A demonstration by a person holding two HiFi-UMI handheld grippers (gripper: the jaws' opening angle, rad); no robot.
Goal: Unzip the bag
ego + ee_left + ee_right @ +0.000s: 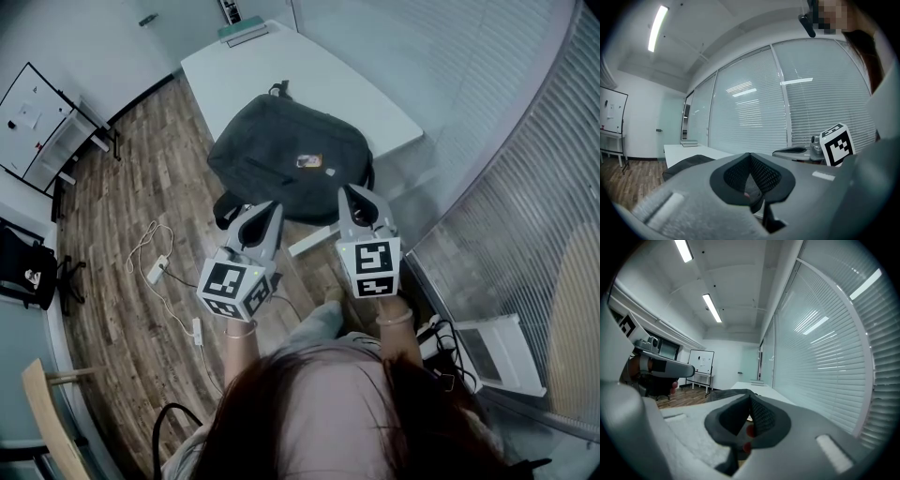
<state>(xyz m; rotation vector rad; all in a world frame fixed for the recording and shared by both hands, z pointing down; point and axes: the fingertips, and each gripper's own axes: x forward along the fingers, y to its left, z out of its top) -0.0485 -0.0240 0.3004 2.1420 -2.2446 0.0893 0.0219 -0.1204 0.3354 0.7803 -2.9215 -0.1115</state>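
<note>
A dark grey backpack (286, 155) lies flat on the white table (234, 80), with a small orange patch on its top. Both grippers hover level at the near edge of the bag, apart from it. My left gripper (272, 208) is near the bag's lower left corner, its jaws together with nothing between them. My right gripper (352, 190) is near the lower right corner, also shut and empty. In the left gripper view the backpack (686, 165) shows low beyond the shut jaws (750, 155). The right gripper view shows the bag (729, 393) just past its tips (751, 396).
A glass wall with blinds (525, 187) runs along the right. A whiteboard (33, 122) stands at the far left, with a black chair (23, 267) near it. A white cable and power strip (155, 272) lie on the wood floor. A stack of books (244, 30) sits at the table's far end.
</note>
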